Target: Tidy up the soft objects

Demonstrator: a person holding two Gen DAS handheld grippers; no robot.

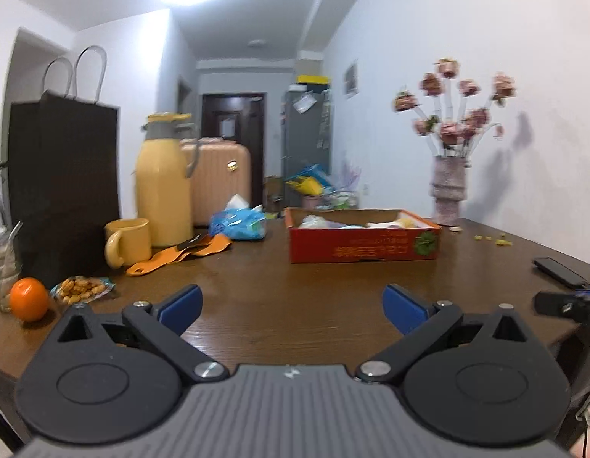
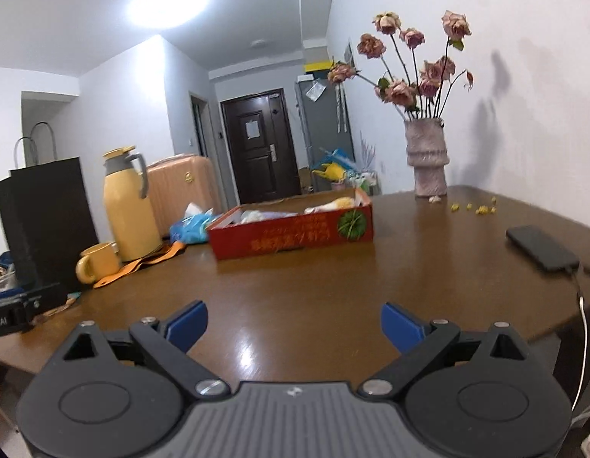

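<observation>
We see white walls and a white ceiling with a bright round lamp. A dark door closes the far hallway, a grey cabinet beside it. A brown wooden table fills the foreground.

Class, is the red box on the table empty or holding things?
Holding things: pale and yellow soft items show above the red box's rim, in both views.
</observation>
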